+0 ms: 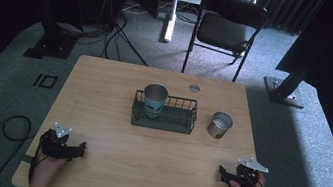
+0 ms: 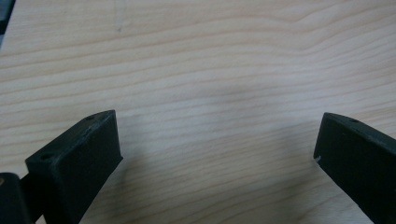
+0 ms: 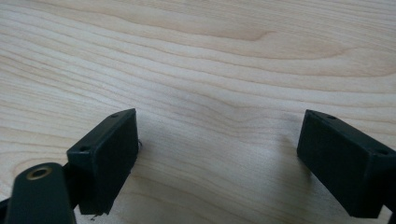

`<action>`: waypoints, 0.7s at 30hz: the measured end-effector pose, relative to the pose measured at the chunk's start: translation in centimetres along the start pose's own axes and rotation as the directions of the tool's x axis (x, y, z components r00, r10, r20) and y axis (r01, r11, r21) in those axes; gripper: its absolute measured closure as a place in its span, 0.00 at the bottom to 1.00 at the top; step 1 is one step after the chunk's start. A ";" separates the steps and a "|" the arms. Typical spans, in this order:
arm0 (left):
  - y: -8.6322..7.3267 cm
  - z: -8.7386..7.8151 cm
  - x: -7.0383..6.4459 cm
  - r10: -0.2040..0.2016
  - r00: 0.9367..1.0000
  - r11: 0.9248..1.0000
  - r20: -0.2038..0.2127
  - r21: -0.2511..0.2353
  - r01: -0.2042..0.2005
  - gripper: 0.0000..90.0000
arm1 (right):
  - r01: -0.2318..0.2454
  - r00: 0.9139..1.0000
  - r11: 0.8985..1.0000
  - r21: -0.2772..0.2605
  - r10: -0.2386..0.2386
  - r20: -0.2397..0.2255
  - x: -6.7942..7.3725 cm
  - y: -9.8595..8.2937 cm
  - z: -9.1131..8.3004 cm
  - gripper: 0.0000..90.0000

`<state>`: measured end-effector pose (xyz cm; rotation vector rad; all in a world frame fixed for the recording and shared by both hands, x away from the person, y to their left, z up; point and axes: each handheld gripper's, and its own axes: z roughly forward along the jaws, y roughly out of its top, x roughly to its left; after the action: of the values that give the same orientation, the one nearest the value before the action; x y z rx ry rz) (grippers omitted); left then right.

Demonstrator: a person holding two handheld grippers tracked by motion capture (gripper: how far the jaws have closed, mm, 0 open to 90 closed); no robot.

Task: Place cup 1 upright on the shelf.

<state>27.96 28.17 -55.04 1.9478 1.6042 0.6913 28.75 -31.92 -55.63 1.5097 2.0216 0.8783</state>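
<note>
Left gripper (image 1: 78,149), desk 7 o'clock: fingers wide, empty. Right gripper (image 1: 221,173), 5 o'clock: fingers wide, empty. Steel cup (image 1: 220,125), 2 o'clock, beside wire basket (image 1: 163,119) holding teal cup (image 1: 154,101).

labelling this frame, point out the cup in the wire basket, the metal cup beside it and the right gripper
cup in the basket (image 1: 155,99), high view, on its side wall
metal cup (image 1: 219,125), high view, on its side wall
right gripper (image 1: 221,172), high view, at the tips of its fingers
</note>
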 end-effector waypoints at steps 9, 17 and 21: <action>-0.3 0.0 0.3 -0.081 0.997 0.997 -0.012 -0.001 0.081 0.01 | 0.000 1.000 1.000 0.000 0.000 0.000 0.0 0.0 0.0 0.14; -0.6 -0.1 0.4 -0.073 0.997 0.997 0.003 -0.011 0.073 0.01 | 0.000 1.000 1.000 0.000 0.000 0.000 0.0 0.0 0.0 0.14; -0.7 -0.1 0.5 -0.068 0.998 0.998 0.008 -0.012 0.068 0.01 | 0.000 1.000 1.000 0.000 0.000 0.000 0.0 0.0 0.0 0.14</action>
<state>27.49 28.73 -55.38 1.8761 1.6494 0.6639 28.75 -31.92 -55.63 1.5101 2.0220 0.8783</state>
